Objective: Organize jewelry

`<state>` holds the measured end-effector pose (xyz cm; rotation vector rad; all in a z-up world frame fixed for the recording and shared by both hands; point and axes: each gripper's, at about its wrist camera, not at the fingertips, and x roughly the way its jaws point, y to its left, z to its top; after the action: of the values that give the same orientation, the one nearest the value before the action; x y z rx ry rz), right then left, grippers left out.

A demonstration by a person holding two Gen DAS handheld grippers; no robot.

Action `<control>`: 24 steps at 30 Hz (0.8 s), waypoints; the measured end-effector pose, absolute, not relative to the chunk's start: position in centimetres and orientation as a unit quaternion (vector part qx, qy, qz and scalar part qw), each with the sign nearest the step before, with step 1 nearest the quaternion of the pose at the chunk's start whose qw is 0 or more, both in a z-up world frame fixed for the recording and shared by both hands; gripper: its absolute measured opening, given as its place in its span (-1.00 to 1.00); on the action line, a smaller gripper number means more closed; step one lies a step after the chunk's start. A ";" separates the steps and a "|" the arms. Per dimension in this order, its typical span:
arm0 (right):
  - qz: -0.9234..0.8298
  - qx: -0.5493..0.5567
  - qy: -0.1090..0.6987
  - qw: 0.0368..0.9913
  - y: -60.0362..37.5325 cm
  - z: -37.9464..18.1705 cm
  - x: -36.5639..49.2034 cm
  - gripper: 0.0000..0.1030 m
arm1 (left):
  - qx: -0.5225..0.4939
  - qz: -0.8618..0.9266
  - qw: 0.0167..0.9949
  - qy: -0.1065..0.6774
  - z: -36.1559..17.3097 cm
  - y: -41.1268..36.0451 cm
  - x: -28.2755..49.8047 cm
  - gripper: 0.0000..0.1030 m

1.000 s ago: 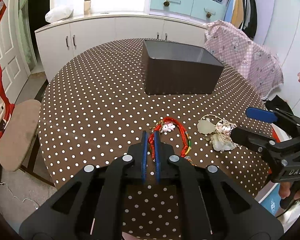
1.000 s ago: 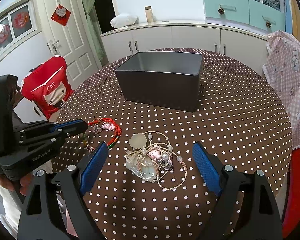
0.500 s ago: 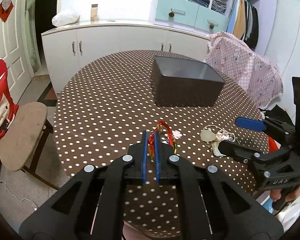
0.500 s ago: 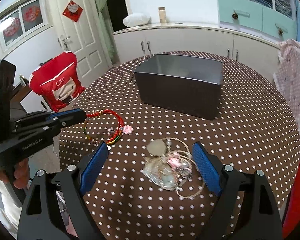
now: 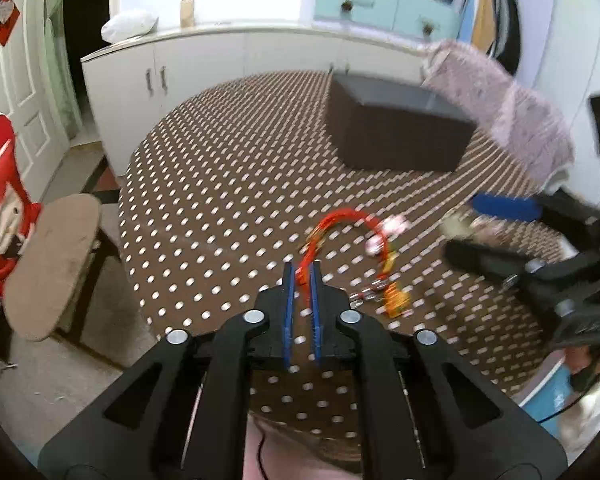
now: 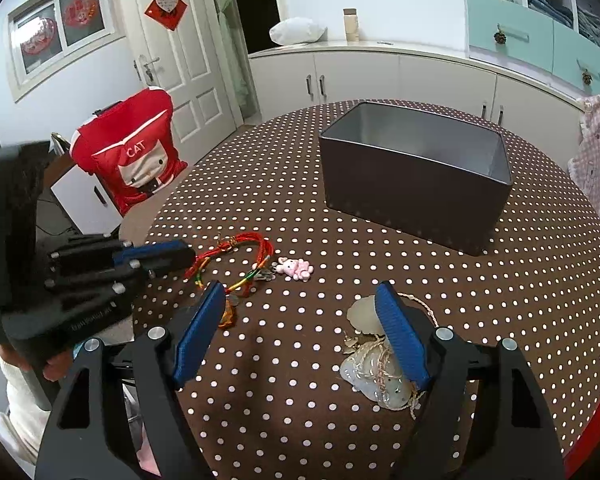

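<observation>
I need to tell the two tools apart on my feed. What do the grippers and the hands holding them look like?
Both are matte black plastic with blue ribbed pads and silver screws. The left gripper carries faint pale lettering on its body, too blurred to read. The right gripper looks identical in build. A white sleeve shows below the left gripper.

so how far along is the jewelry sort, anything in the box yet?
Nothing boxed: the dark rectangular metal box looks empty. In hand: the left hand-held gripper is opening, with the red braided cord bracelet between its pads, lying on the polka-dot table. The right hand-held gripper is closing beside the pale shell-and-bead necklace pile, not around it. Both pieces remain to be boxed.
</observation>
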<state>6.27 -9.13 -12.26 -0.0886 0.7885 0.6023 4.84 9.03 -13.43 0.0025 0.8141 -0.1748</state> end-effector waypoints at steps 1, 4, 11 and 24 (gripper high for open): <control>0.288 -0.043 0.379 0.879 -9.1 -12.2 6.3 0.43 | 0.003 -0.082 0.913 0.399 -13.6 9.1 5.0 0.02; 0.286 -0.044 0.379 0.879 -9.1 -12.3 6.3 0.43 | -0.028 -0.107 0.920 0.376 -13.3 9.6 4.9 0.57; 0.281 -0.047 0.380 0.880 -9.2 -12.4 6.4 0.43 | 0.039 -0.083 0.918 0.385 -14.0 7.9 6.6 -0.02; 0.288 -0.059 0.375 0.879 -8.6 -12.2 5.9 0.43 | 0.021 -0.113 0.926 0.361 -12.5 8.9 5.3 -0.90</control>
<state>5.86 -8.62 -12.17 -0.1228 0.7807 0.6003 5.26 8.91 -12.50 0.0427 0.7403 -0.2309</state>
